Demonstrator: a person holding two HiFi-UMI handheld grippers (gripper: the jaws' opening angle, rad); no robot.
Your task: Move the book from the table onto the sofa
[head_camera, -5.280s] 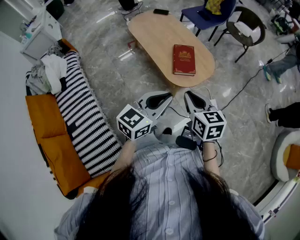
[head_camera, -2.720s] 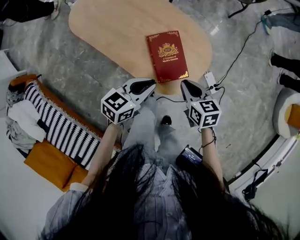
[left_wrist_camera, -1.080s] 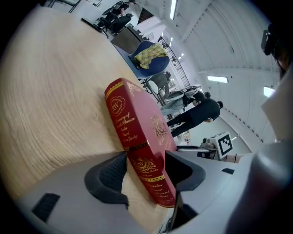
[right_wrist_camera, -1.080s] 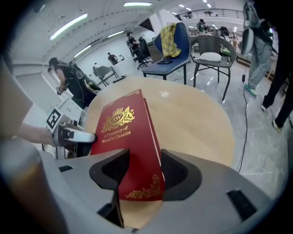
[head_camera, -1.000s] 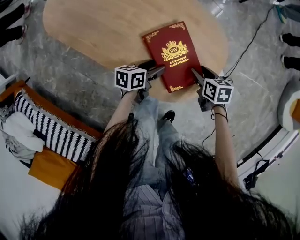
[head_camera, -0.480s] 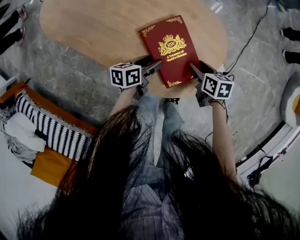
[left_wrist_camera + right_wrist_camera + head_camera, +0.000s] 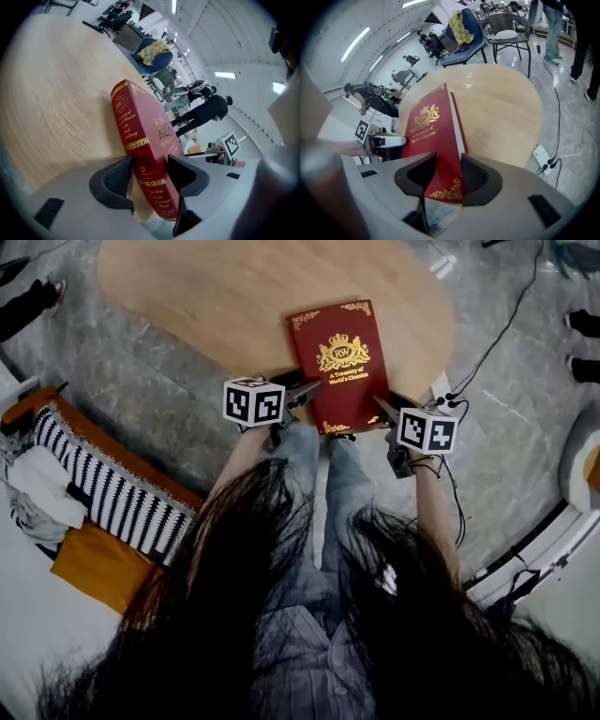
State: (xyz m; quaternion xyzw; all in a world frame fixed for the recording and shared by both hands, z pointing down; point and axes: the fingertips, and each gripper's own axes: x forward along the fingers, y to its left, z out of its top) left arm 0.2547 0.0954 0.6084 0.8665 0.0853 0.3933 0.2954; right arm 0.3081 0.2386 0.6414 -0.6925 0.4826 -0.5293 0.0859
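Note:
A thick red book [image 7: 339, 357] with gold print lies on the oval wooden table [image 7: 206, 287], its near end at the table's edge. My left gripper [image 7: 307, 390] stands at the book's near left corner. In the left gripper view the book's spine [image 7: 140, 136] fills the gap between the jaws, and both pads lie against it, so the left gripper [image 7: 149, 171] is shut on it. My right gripper [image 7: 380, 407] is at the near right corner. Its jaws have just been closing; the book [image 7: 431, 126] sits between them with the right gripper [image 7: 444, 171] shut on that corner.
An orange sofa [image 7: 94, 563] with a black-and-white striped cushion [image 7: 112, 493] stands to the left, behind me. A power strip [image 7: 441, 390] and cables [image 7: 487, 343] lie on the floor right of the table. Chairs [image 7: 506, 28] stand beyond the table. A person [image 7: 211, 110] stands farther off.
The view has drawn in from the sofa to the table. Both grippers have come up to the book's near corners, and the book now sits between each pair of jaws.

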